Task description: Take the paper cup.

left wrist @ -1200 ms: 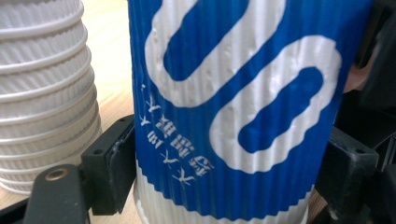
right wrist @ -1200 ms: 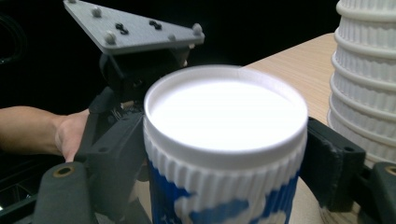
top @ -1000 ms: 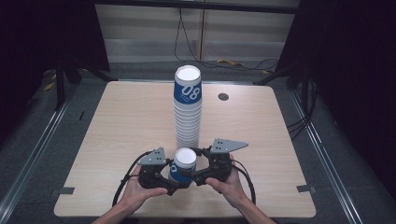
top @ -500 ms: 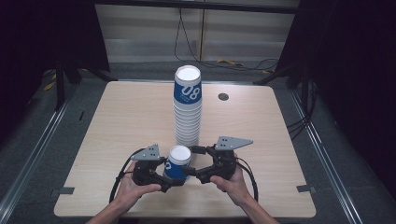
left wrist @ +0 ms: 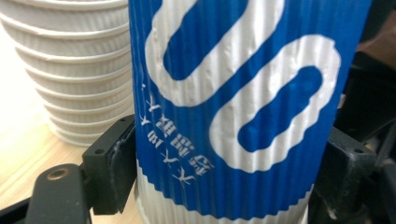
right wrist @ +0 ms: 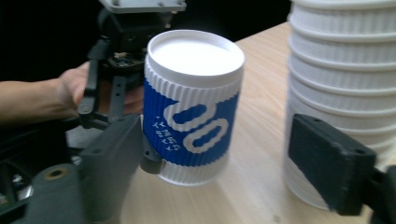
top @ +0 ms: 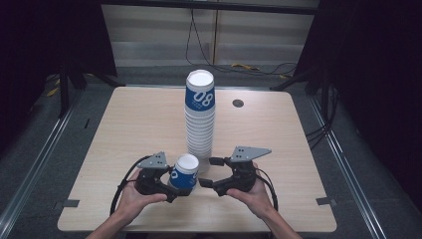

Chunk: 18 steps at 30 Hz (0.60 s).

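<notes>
Fingers of the left gripper (top: 175, 189) clamp the blue-and-white cup (top: 184, 172), upside down, low over the surface (top: 124, 129) just in front of the cup stack (top: 200, 119). Right gripper (top: 205, 173) has let go since a second ago; its fingers, just closing partway, stand apart from the cup, nothing between them. Reads as a handover done: cup now the left's. Both hands low, near edge, grippers pointing inward.

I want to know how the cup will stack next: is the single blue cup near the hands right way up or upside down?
Upside down: the single blue cup shows its closed white base on top, and its printed digits read inverted in the left gripper view.
</notes>
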Available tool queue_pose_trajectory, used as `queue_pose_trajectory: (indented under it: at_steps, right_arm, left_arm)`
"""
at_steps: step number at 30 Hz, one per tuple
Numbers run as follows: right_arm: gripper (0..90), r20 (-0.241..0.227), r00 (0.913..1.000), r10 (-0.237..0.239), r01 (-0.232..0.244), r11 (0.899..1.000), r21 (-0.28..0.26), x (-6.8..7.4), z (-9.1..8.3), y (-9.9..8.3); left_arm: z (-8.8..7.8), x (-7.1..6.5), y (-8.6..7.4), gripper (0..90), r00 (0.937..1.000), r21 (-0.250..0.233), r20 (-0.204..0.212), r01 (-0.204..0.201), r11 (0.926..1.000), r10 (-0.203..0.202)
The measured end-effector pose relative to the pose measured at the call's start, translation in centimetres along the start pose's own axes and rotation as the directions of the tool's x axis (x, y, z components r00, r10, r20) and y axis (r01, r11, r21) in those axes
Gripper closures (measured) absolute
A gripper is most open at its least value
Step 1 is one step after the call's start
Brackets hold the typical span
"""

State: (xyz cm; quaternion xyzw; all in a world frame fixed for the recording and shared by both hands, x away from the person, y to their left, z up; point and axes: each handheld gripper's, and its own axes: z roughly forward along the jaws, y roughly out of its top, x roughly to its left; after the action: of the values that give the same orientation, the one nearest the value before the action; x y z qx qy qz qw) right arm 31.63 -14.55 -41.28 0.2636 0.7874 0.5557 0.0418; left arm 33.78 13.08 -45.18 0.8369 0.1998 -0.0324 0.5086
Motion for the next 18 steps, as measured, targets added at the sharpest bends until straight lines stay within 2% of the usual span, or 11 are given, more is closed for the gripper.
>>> queue_pose_trajectory:
  at_steps: [4,7,11,14,16,17,18]
  right_arm:
    - [20.7,0.009,0.9999,-0.009,0.009,1.000,0.010,-0.05,-0.09,0.05]
    - [21.1,0.004,0.9999,-0.016,0.016,0.999,0.028,-0.09,-0.15,0.13]
    - [20.5,-0.011,0.9998,-0.014,0.014,0.998,0.054,-0.16,-0.05,0.08]
    - [21.8,-0.021,0.9997,-0.013,0.015,0.995,0.096,-0.20,0.18,0.05]
    - [23.3,-0.015,0.9997,-0.017,0.018,0.995,0.096,-0.19,0.22,0.04]
    - [23.3,-0.016,0.9997,-0.019,0.021,0.993,0.115,-0.24,0.29,0.06]
    - [23.2,-0.011,0.9996,-0.025,0.026,0.992,0.127,-0.28,0.33,0.06]
  left_arm:
    - [0.10,-0.13,0.04,19.7,1.0000,0.020,-0.006,0.001,0.9998,-0.001]
    - [-0.16,-0.25,0.48,19.8,0.9993,0.060,-0.019,-0.032,0.9977,0.033]
    - [-0.34,-0.11,0.53,20.1,0.9994,0.080,-0.023,-0.024,0.9965,0.026]
    - [-0.22,0.10,0.42,20.1,0.9991,0.117,-0.016,-0.038,0.9924,0.040]
    - [-0.13,0.11,0.43,20.1,0.9990,0.122,-0.014,-0.039,0.9917,0.041]
    - [-0.08,0.12,0.65,20.2,0.9982,0.154,-0.021,-0.052,0.9867,0.056]
    - [-0.01,0.07,0.76,20.2,0.9980,0.155,-0.022,-0.055,0.9864,0.059]
